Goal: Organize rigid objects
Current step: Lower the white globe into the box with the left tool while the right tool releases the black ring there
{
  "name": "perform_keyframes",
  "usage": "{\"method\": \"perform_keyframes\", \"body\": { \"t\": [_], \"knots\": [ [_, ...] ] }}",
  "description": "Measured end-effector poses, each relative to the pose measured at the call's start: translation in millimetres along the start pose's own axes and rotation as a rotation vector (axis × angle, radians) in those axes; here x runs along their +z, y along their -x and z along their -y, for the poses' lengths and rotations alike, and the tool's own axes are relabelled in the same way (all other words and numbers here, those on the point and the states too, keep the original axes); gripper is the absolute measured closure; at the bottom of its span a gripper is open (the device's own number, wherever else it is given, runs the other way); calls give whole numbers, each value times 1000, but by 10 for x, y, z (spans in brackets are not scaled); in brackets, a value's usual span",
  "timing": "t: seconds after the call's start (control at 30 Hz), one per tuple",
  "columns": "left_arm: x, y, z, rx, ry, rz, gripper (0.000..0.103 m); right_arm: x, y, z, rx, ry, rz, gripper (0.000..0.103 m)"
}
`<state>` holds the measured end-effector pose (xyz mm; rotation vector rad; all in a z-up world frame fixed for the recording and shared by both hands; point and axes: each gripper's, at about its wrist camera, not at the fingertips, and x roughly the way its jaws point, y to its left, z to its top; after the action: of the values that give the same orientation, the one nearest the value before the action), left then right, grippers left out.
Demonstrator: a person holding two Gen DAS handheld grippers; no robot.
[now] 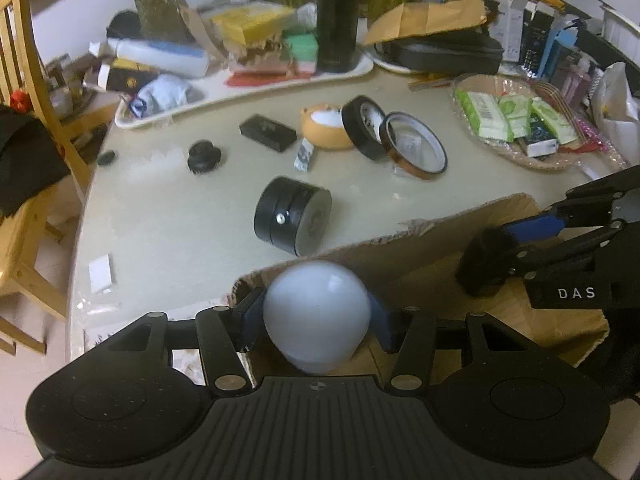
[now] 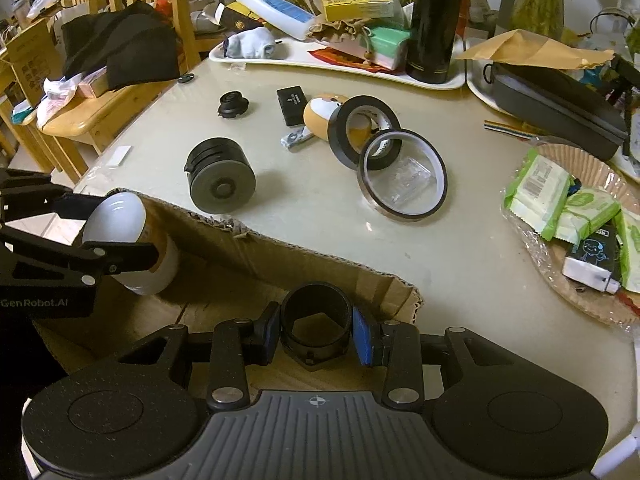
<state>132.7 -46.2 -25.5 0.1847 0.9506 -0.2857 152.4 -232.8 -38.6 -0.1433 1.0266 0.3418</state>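
My left gripper [image 1: 316, 320] is shut on a white light bulb [image 1: 317, 314], held over the open cardboard box [image 1: 420, 252]; the bulb also shows in the right wrist view [image 2: 128, 240]. My right gripper [image 2: 316, 330] is shut on a black ring-shaped part [image 2: 316, 320] over the same box [image 2: 280, 256]; it also shows in the left wrist view [image 1: 486, 266]. On the table lie a black cylinder [image 1: 294, 218], black tape roll [image 1: 364, 126], amber tape roll [image 1: 416, 144], orange round case [image 1: 326, 126], small black box [image 1: 267, 132] and black knob [image 1: 204, 156].
A white tray [image 1: 224, 92] with bottles, boxes and a tall black flask [image 1: 337, 16] stands at the back. A wicker basket [image 1: 516, 156] of green packets sits at the right. Wooden chairs [image 1: 24, 92] stand left of the table edge.
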Motion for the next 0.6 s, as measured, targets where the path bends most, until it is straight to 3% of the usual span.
{"method": "perform_keyframes", "body": {
  "t": [0.17,0.27,0.33,0.37,0.6],
  "knots": [
    [8,102,-6,12,1,8,49,24,97,15,27,-27,36,18],
    [-19,169,-26,12,10,15,48,22,205,-24,57,-22,75,3],
    [-37,215,-46,14,22,19,33,13,274,-62,62,-9,100,0],
    [-48,245,-57,12,29,30,30,12,295,-75,58,-2,107,0],
    [-71,364,-84,14,58,53,29,7,290,-50,-20,-10,112,0]
  ]
}}
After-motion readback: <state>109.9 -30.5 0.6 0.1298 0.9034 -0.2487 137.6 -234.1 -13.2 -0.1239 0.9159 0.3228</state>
